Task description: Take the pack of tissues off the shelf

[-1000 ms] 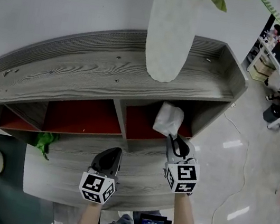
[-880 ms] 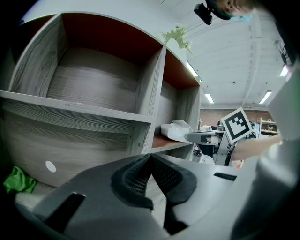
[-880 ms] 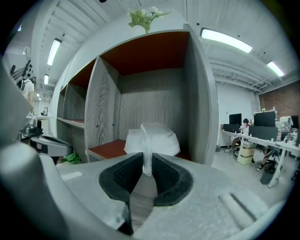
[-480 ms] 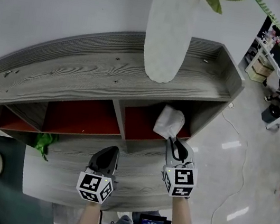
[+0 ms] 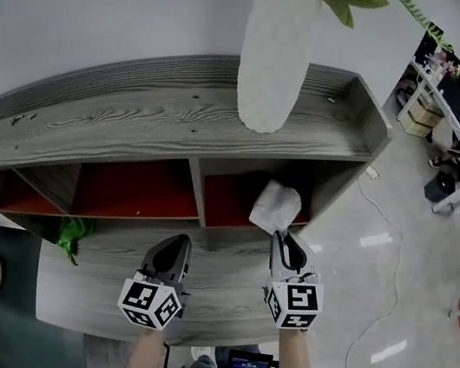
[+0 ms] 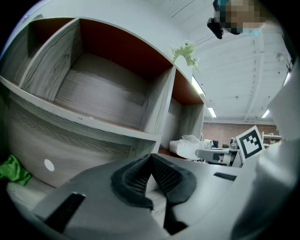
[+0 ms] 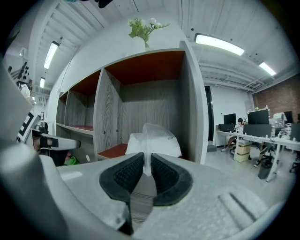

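Closing just now, the right hand-held gripper (image 7: 146,157) is clamped on the flap of the white plastic-wrapped pack of tissues (image 7: 159,143), at the mouth of the right compartment of the grey wood-grain shelf (image 5: 135,122); pulling it out looks next. Meanwhile the left hand-held gripper (image 6: 151,157) is empty, jaws together.

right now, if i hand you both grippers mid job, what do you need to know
Right gripper: its jaws have just been closing and are shut on the loose wrapper at the near end of the pack of tissues.
Left gripper: shut, empty, held in front of the shelf.
Pack: at the mouth of the right-hand compartment, not out of the shelf yet.
Done: reach and grip.
Left: draw the pack out. The hold is on thin wrapper only, so a gentle pull is probably wise.
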Demonstrator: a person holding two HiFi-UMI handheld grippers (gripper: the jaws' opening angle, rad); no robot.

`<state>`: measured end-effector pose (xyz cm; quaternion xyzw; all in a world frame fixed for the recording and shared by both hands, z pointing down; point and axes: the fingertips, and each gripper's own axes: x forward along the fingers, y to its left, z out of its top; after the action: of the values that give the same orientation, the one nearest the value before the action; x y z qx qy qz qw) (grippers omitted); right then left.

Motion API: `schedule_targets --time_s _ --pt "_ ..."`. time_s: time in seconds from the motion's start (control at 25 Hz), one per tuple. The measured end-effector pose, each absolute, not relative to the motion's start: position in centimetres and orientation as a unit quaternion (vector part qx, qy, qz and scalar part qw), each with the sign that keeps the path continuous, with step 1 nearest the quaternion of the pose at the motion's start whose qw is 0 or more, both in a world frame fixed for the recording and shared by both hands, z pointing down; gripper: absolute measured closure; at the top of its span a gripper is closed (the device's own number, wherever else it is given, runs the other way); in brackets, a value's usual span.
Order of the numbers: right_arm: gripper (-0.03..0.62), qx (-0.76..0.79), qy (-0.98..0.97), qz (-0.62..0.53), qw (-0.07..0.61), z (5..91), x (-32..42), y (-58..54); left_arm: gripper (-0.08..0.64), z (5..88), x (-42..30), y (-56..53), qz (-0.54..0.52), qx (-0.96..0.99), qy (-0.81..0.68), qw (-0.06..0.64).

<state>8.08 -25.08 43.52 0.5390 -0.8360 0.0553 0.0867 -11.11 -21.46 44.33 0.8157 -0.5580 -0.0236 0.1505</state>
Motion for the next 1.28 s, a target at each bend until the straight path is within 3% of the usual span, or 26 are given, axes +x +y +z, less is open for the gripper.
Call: schedule_targets --time_s 0.24,1.28 --pt "0.54 0.541 -0.836 0.046 0.077 42.7 7.8 -23.6 0.554 43.6 -12.2 -21.3 -0.07 0.806 -0.554 0.194" --pt "0.555 0.537 -0.841 0.027 0.063 40.9 6.2 -18.0 0.554 41.5 -11.6 -18.1 -0.016 0.824 -0.55 0.134"
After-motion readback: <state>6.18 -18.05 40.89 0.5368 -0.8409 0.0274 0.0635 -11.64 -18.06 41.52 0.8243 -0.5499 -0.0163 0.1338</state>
